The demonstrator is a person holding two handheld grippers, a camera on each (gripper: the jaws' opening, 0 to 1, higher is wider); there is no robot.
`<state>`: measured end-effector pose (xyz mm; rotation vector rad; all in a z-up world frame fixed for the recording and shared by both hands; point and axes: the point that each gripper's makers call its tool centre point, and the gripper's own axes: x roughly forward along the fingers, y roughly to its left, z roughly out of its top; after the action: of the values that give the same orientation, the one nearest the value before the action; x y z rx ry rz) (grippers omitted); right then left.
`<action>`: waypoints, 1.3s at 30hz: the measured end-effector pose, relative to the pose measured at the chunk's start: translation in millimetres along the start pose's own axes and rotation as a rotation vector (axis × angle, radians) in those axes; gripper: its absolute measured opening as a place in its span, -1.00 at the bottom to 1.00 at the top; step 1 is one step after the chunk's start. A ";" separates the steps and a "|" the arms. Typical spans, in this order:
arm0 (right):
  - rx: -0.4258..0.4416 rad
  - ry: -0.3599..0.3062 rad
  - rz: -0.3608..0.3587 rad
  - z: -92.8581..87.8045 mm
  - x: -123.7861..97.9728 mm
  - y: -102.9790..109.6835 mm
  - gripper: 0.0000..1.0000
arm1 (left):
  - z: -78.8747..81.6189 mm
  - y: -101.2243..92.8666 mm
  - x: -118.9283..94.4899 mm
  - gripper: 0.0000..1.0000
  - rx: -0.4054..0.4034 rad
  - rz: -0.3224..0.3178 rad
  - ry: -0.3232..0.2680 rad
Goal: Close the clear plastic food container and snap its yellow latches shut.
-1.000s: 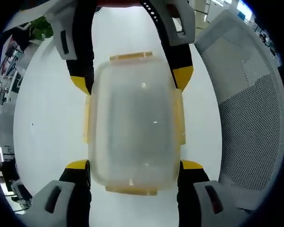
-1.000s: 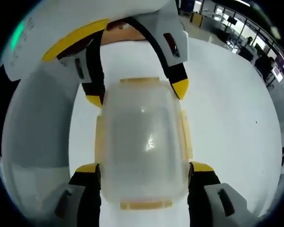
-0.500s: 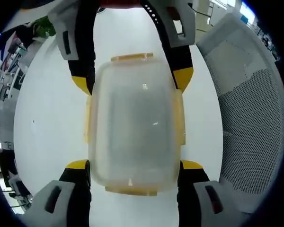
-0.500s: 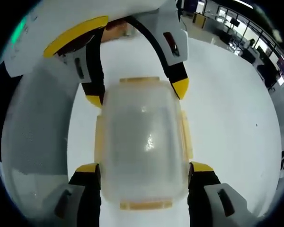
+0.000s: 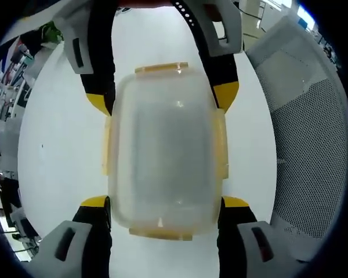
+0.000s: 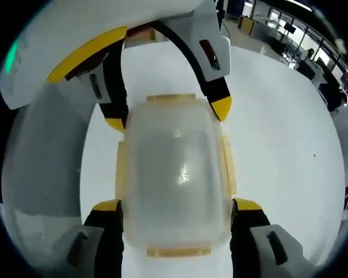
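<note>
The clear plastic food container (image 5: 162, 150) has its lid on and hangs just above the white table (image 5: 58, 150). Yellow latches line its edges: one at the far end (image 5: 160, 69), one at the near end (image 5: 160, 234), and one along each long side. My left gripper (image 5: 165, 202) is shut on the near end, a yellow-tipped jaw pressing each side. My right gripper (image 5: 162, 98) comes in from the top and clamps the far end. In the right gripper view the container (image 6: 174, 174) sits between my right gripper (image 6: 177, 205) and the left gripper (image 6: 168, 116) opposite.
A grey mesh chair (image 5: 304, 145) stands at the table's edge, also seen as the chair (image 6: 43, 162) in the right gripper view. An office with desks and people (image 6: 313, 63) lies beyond the table (image 6: 284, 145). A green plant (image 5: 49, 32) sits far off.
The background has shifted slightly as the hands moved. The container and both grippers keep the same places relative to each other.
</note>
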<state>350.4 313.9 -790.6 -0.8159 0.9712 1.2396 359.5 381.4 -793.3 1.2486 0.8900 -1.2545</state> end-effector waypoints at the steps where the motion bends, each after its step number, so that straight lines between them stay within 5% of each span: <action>1: 0.002 0.000 -0.001 -0.3 0.1 -0.6 0.52 | 0.1 0.8 -0.2 0.50 0.004 0.000 0.000; 39: 0.027 -0.031 -0.018 0.6 1.9 -30.5 0.53 | -0.1 32.7 10.1 0.51 0.007 0.018 -0.010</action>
<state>380.7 310.3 -792.4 -0.7808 0.9521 1.2183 393.0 375.8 -797.2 1.2524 0.8654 -1.2499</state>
